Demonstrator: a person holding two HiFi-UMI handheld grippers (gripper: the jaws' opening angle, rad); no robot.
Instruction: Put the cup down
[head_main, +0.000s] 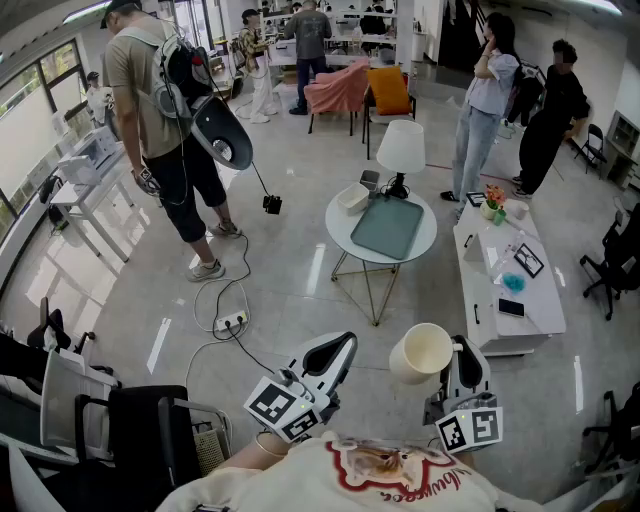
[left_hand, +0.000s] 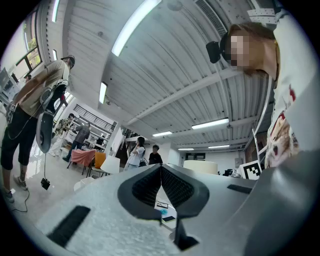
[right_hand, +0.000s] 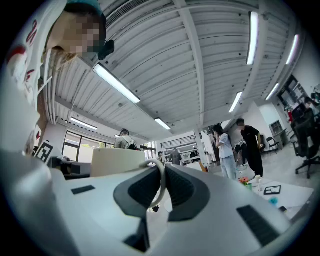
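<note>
Carrying cup (head_main: 420, 352) by handle, clamped in right gripper (head_main: 462, 362); left gripper (head_main: 332, 352) closed, empty. Next, probably: reach bench (head_main: 482, 300) beyond cup, lower, release.

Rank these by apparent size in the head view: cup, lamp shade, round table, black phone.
1. round table
2. cup and lamp shade: about alike; the cup is nearer the camera, so unranked
3. black phone

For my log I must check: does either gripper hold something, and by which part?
The right gripper holds the cream cup by its handle. The left gripper is shut and empty.
</note>
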